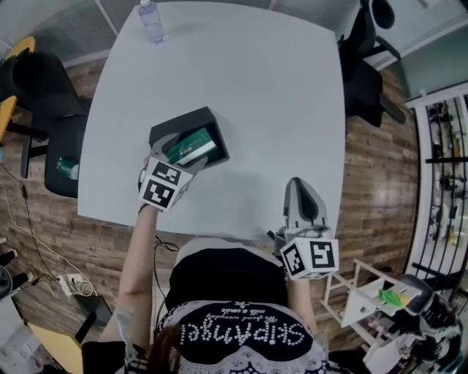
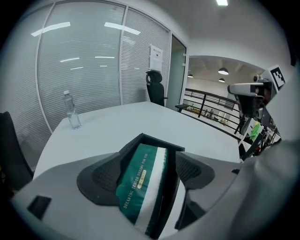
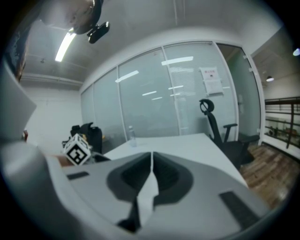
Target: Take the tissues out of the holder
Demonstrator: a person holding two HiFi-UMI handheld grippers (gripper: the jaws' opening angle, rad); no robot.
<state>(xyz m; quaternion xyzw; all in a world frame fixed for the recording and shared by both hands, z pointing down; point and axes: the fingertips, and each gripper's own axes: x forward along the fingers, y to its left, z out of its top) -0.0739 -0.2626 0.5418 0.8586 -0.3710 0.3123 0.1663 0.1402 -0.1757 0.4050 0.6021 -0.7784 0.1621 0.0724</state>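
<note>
A black box holder [image 1: 184, 121] sits on the white table [image 1: 248, 88] with its open side up. A green and white tissue pack [image 1: 191, 146] lies inside it. My left gripper [image 1: 183, 155] reaches over the holder from the near left, open, its jaws standing wide to either side of the pack. In the left gripper view the tissue pack [image 2: 140, 183] fills the gap of the left gripper [image 2: 146, 173], and the holder's wall [image 2: 169, 187] stands between the pack and the right pad. My right gripper [image 1: 302, 196] rests at the table's near edge, shut and empty; in its own view the right gripper [image 3: 151, 176] shows its jaws meeting.
A clear water bottle [image 1: 151, 20] stands at the table's far left corner. Black office chairs stand to the left [image 1: 44, 95] and at the far right [image 1: 365, 66] of the table. A white rack [image 1: 365, 299] is on the wooden floor at the near right.
</note>
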